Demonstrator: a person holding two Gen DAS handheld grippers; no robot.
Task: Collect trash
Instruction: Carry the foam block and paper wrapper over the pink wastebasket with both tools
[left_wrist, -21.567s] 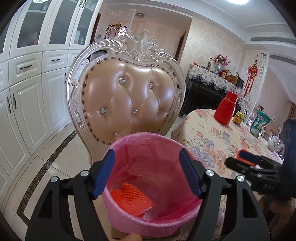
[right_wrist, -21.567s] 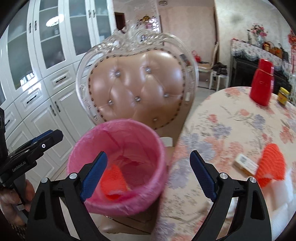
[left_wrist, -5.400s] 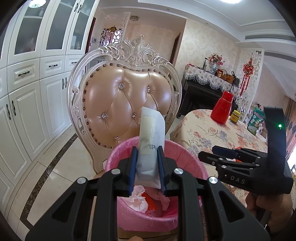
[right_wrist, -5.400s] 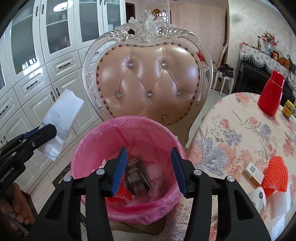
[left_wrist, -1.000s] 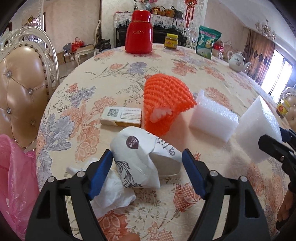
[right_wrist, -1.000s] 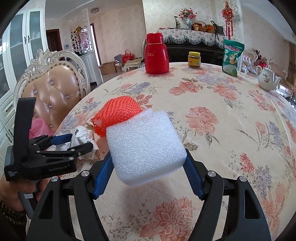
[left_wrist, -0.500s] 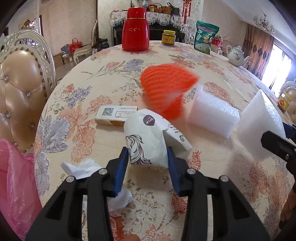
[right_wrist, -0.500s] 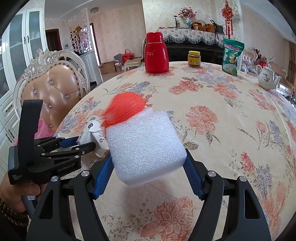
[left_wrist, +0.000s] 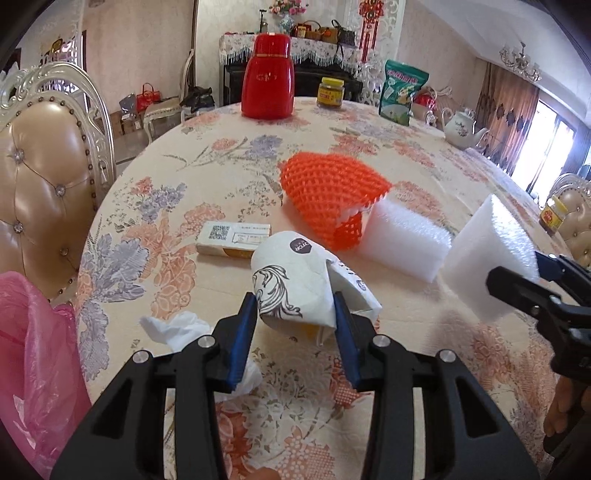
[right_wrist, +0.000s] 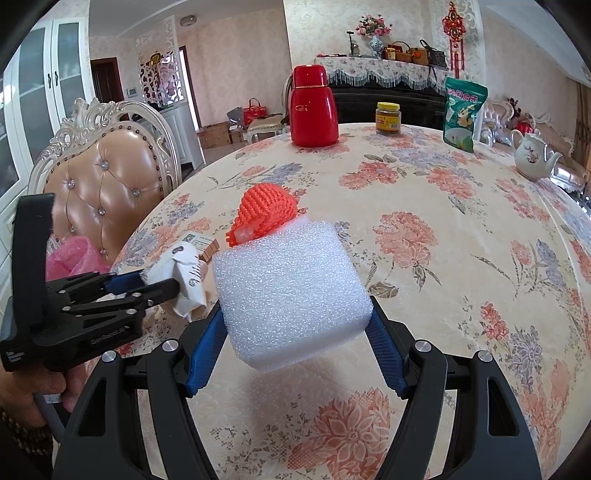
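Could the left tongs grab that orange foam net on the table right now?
Probably not as things stand. The left tongs are shut on the crumpled paper cup, so nothing else fits between them. The orange foam net lies just beyond the cup with nothing on top; drop the cup first.

Floral table (left_wrist: 424, 155): net (left_wrist: 328, 192), foam (left_wrist: 402, 240), perhaps tissue (left_wrist: 177, 326).
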